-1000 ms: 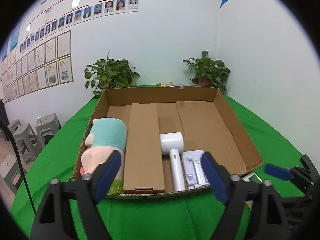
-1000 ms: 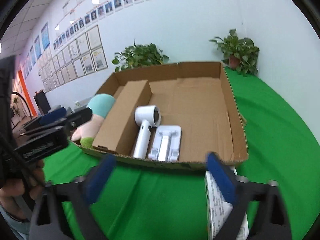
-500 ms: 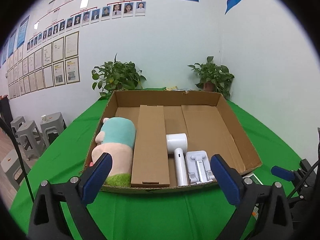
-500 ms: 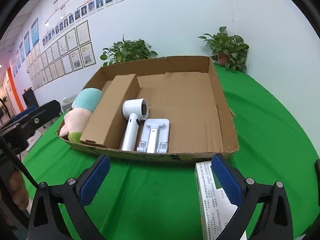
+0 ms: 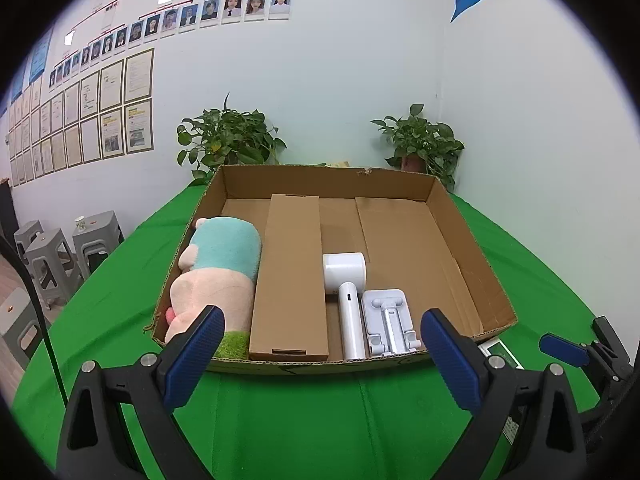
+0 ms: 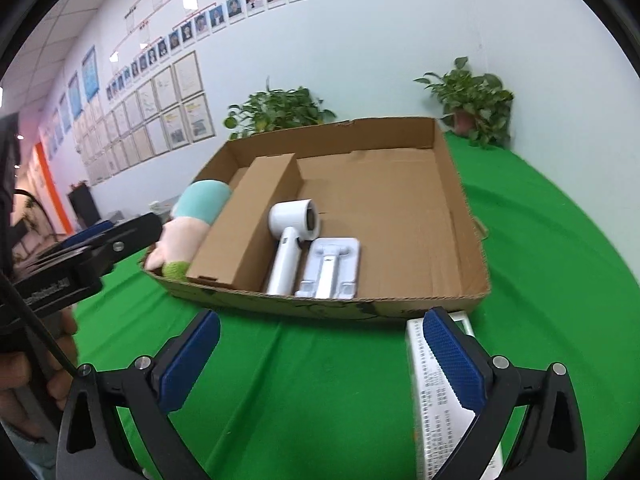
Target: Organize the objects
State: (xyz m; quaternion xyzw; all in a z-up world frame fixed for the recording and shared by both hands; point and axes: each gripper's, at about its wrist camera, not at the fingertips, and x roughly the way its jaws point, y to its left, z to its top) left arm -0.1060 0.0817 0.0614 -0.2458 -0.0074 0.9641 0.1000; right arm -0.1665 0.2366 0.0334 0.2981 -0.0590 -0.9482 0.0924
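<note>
Right gripper: jaws spread wide, holding nothing. It hangs over the green cloth, short of the tray's near wall. Its right pad overlaps the white carton, which lies flat on the cloth outside the tray, just beside the tray's near right corner. Whether pad and carton touch cannot be told from the wrist view.

Left gripper: jaws also wide apart, empty, aimed at the middle of the tray's near wall. Only a corner of the carton shows past its right pad.

Key relation: the carton lies directly ahead of and below the right gripper, offset to that gripper's right side. Its long axis runs away from the gripper toward the tray, roughly parallel to the fingers. The right gripper is much the nearer; the left is well apart from it.

Judgement: the carton appears to be the one item left to store. To straddle its narrow width, the right gripper likely must shift right until the carton sits between the pads.

Tray contents, left to right: plush, brown box, dryer, stand. All lie lengthwise, side by side. The tray's right half is bare cardboard and looks wide enough to take the carton in the same orientation.
</note>
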